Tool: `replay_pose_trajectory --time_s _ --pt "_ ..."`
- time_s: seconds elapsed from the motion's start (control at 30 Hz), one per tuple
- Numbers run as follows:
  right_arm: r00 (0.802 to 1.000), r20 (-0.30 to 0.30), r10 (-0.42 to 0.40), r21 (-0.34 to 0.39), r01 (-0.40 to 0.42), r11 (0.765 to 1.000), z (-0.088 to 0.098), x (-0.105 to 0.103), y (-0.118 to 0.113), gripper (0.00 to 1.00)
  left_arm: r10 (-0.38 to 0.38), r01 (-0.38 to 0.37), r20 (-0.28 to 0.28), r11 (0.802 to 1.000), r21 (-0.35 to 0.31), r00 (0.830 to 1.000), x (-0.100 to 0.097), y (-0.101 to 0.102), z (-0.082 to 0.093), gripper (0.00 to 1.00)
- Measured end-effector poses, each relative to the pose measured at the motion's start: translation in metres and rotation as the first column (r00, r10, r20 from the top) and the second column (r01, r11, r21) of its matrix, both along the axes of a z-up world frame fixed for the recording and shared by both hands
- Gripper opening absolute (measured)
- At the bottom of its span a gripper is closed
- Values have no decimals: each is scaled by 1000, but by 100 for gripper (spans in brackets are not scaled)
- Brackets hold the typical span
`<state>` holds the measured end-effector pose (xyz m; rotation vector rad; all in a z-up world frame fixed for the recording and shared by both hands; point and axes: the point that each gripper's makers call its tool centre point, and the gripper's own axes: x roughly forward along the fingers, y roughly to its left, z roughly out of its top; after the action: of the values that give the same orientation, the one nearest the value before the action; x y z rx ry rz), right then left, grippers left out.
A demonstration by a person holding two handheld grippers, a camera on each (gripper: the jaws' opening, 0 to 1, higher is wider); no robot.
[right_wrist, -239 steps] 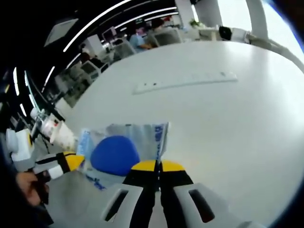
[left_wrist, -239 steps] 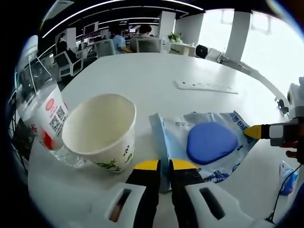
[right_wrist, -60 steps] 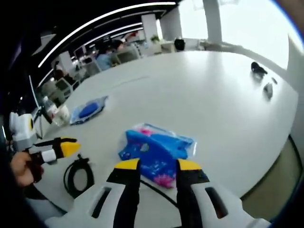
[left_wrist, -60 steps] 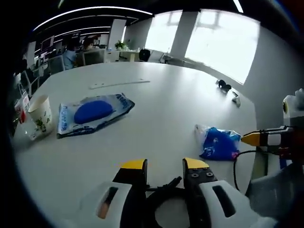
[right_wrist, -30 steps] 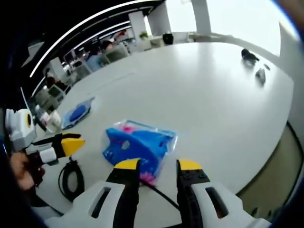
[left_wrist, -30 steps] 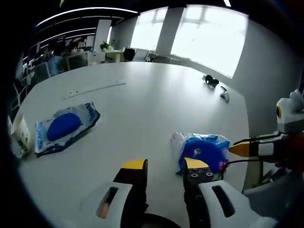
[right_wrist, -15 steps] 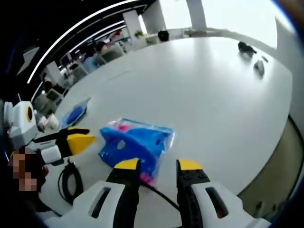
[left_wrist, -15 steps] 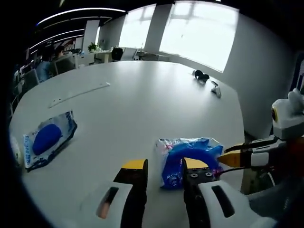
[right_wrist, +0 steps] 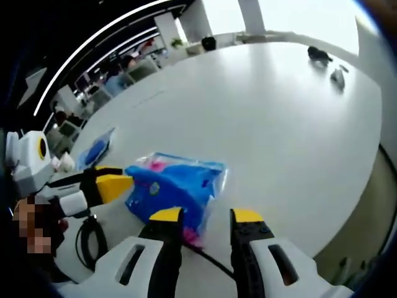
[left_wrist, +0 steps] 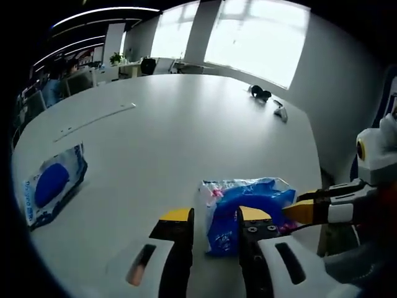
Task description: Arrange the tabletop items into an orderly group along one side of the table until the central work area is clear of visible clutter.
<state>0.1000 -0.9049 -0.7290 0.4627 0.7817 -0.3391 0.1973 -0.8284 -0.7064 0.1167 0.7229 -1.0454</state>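
A blue plastic packet (left_wrist: 248,202) is being seen flat on the white table (left_wrist: 173,124), near the table's edge, in the left gripper view. The left gripper (left_wrist: 214,217) is being held low just before it, jaws parted by a narrow gap, nothing between them; the packet's near corner is being lined up with that gap. The right gripper (left_wrist: 322,208) is being brought in from the right of this view, its yellow tip at the packet's far edge; contact cannot be told.

In the right gripper view the same packet (right_wrist: 177,183) is being framed just ahead of the right gripper (right_wrist: 205,217), whose jaws are likewise parted and empty. The left gripper (right_wrist: 108,183) is being seen at the packet's left edge. A black cable coil (right_wrist: 90,242) is lying beside it on the table.

A second packet with a blue pad (left_wrist: 49,183) is lying well apart, toward the far side, and a white power strip (left_wrist: 93,121) beyond it.
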Motion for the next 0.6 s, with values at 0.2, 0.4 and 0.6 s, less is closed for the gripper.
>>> replay_pose_trajectory --time_s 0.2,0.4,0.6 --pt "1000 -3 -1 7 1 1000 -2 3 -2 26 -11 11 -2 1000 12 1000 3 -4 -3 25" --pt "1000 2 2 -8 -2 1000 -2 9 -5 25 -11 11 -2 1000 17 1000 7 -6 -4 24" --pt "1000 -5 22 -2 -22 1000 -5 14 -1 23 -16 16 -6 1000 26 1000 8 -7 -9 22"
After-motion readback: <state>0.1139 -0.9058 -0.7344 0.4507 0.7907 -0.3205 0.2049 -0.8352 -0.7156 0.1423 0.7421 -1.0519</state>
